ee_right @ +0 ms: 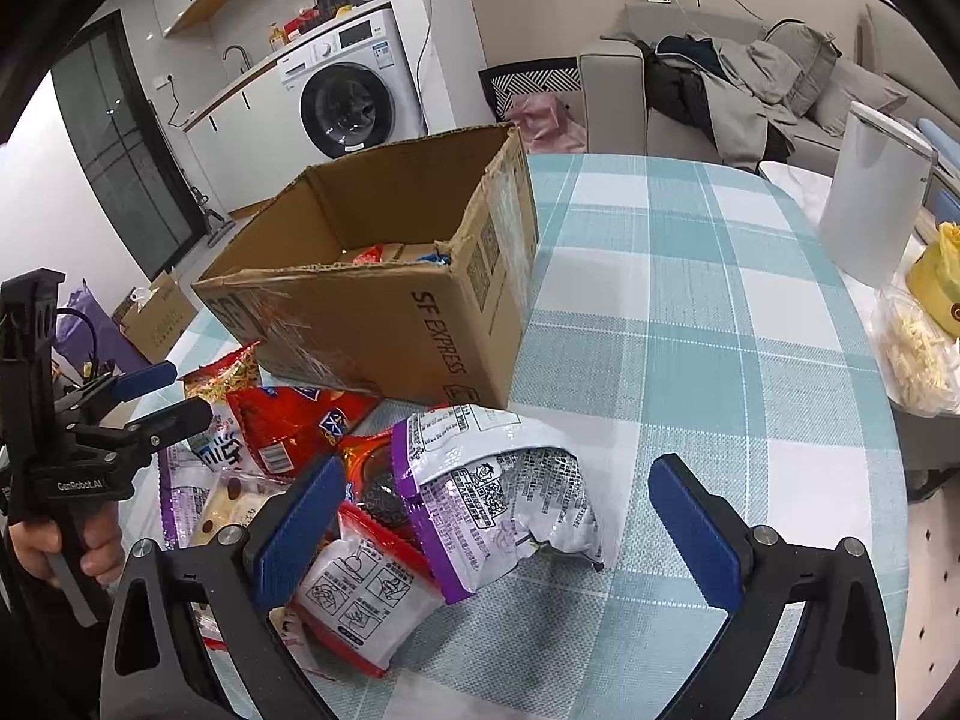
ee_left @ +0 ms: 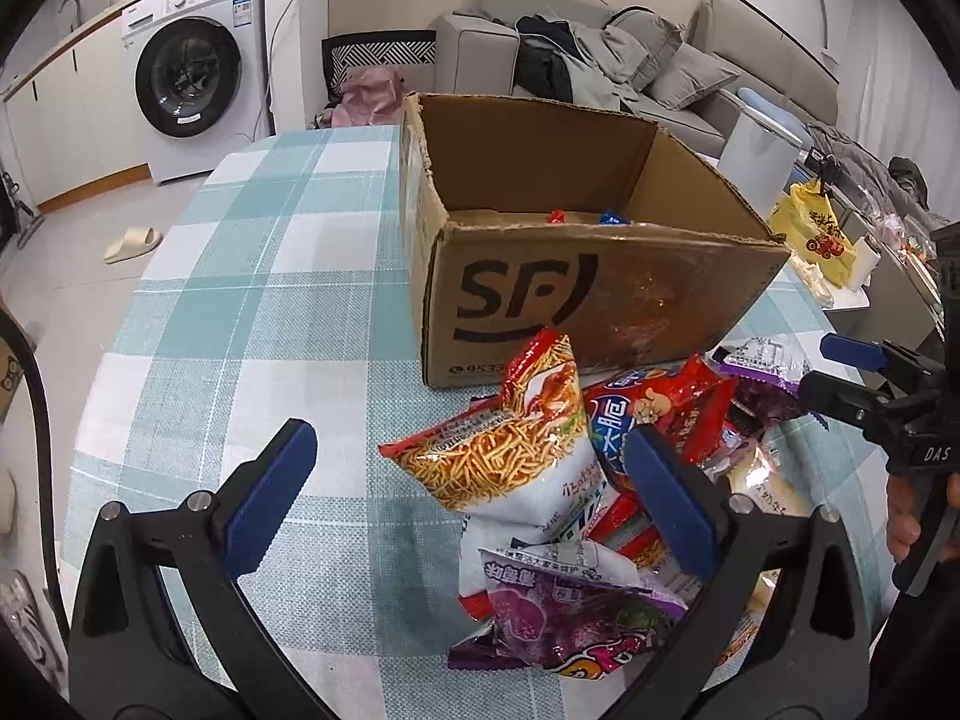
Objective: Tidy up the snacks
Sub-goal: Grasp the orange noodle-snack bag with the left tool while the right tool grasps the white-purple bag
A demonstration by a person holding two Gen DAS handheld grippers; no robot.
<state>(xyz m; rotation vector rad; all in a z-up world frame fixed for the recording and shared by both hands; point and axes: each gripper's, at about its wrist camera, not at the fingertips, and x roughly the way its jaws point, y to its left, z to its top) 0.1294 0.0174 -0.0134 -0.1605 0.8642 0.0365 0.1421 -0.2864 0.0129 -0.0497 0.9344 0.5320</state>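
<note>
Checked cloth table point(ee_left: 252, 300); corrugated cardboard box point(ee_left: 588, 300); crinkled foil packets point(ee_left: 510, 456).

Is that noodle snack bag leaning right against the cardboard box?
Cannot tell. In the left wrist view the noodle snack bag overlaps the cardboard box front, but no view shows contact or a gap plainly.

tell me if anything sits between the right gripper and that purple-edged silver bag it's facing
Nothing visible does. The right gripper is open, and the purple-edged bag lies on the checked tablecloth right ahead between its fingers. The other snack packets crowd only the bag's left side.
</note>
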